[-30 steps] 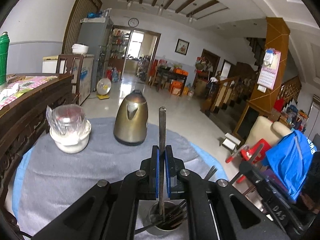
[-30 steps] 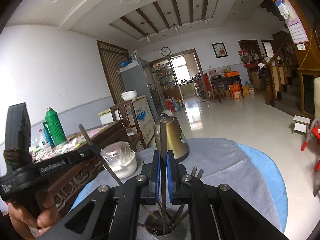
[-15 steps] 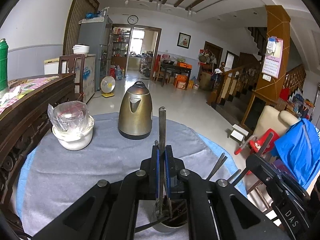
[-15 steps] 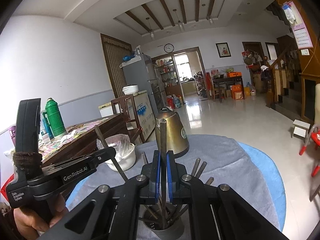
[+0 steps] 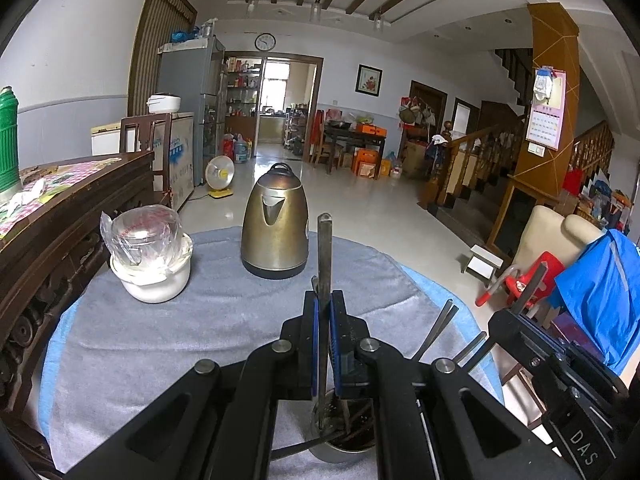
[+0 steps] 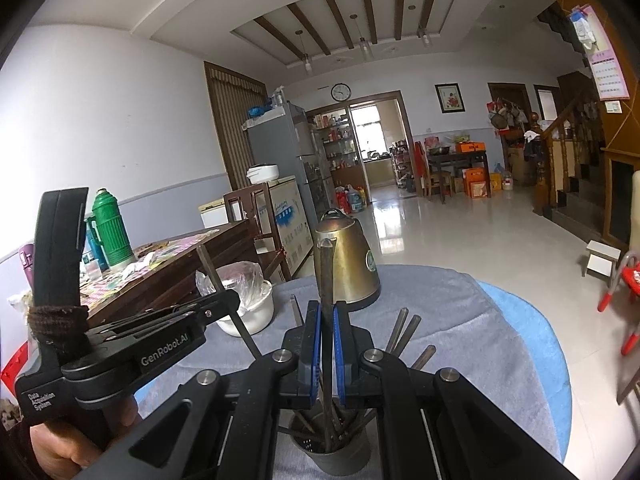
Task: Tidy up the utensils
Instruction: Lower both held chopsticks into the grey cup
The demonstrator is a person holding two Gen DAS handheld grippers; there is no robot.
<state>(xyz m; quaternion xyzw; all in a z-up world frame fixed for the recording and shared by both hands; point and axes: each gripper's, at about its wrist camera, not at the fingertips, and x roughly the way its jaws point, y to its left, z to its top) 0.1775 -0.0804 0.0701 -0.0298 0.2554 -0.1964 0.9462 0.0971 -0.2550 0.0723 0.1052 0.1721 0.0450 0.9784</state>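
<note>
Left gripper [image 5: 324,344] clamped on upright utensil [image 5: 324,264]; right gripper [image 6: 327,354] clamped on another [image 6: 327,280], both over holder [image 6: 332,454] at desk's [image 5: 160,340] near edge.

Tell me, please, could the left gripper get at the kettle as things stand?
Probably not yet: the left gripper is shut on a utensil standing in the holder. The cloth toward the kettle looks unobstructed.

The cup [image 5: 344,446] sits mostly behind the left gripper [image 5: 324,340], its contents too dark to sort, and the thermos [image 5: 9,140] is clipped by the frame edge.
</note>
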